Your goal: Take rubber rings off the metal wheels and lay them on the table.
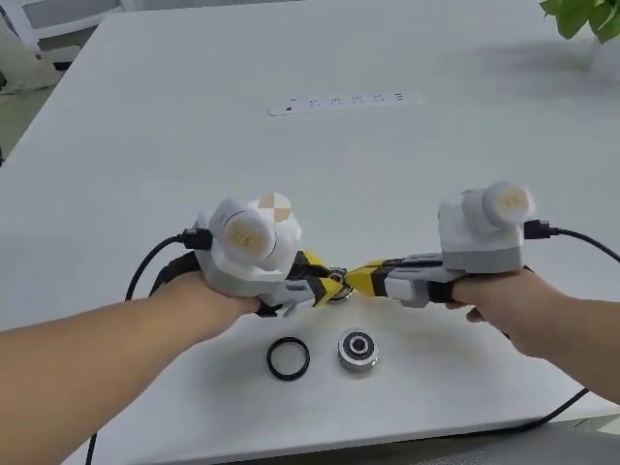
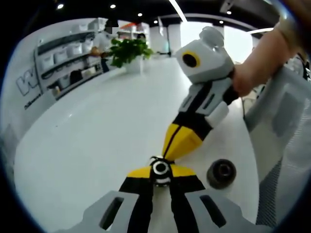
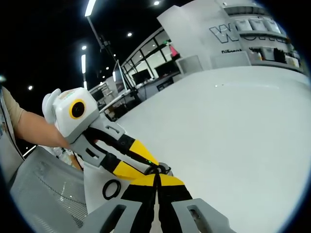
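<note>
Centre frame, left gripper point(image 2: 161, 173) clamps a metal wheel point(image 1: 336, 281) steady while right gripper point(image 3: 158, 174), jaws shut, nips its rubber ring point(image 2: 154, 166) for peeling

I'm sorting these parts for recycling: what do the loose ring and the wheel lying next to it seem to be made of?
Ring: probably rubber. It is a thin, matte black band with no glints. Wheel: looks like metal, silvery with bright reflections around a dark centre. I cannot tell whether a rubber band still sits on it.
</note>
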Demonstrator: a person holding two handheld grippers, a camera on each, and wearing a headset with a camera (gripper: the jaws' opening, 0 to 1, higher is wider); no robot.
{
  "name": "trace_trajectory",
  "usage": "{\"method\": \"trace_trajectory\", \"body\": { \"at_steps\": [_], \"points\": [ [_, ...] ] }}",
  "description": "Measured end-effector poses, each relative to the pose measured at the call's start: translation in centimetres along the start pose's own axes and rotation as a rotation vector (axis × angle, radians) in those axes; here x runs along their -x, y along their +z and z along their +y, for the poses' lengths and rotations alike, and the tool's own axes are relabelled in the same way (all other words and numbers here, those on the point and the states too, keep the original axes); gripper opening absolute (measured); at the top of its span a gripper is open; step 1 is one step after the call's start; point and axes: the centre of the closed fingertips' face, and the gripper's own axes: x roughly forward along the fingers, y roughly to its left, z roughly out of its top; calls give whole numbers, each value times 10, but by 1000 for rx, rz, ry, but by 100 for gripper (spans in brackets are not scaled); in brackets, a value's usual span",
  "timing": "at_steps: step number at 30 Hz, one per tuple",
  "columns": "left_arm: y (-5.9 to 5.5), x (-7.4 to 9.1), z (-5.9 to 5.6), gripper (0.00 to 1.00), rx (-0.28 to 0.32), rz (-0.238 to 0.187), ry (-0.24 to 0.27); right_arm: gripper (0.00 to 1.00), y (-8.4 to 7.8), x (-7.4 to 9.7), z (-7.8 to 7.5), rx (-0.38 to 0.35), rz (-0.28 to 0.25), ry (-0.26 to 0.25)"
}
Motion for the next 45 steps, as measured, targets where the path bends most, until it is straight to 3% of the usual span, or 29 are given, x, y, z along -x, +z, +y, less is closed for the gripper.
{"method": "trace_trajectory", "body": {
  "at_steps": [12, 20, 33, 45],
  "points": [
    [0, 1, -1, 12, 0, -5, 2, 0, 5, 0, 11, 7, -16, 55],
    [0, 1, -1, 12, 4, -10, 6, 0, 3, 3, 17, -36, -23, 88],
    [1, 0, 0, 13, 18, -16, 12, 0, 0, 3, 6, -50, -13, 34],
    [7, 5, -4, 19, 17, -29, -7, 0, 2, 4, 2, -76, -19, 25]
  ]
}}
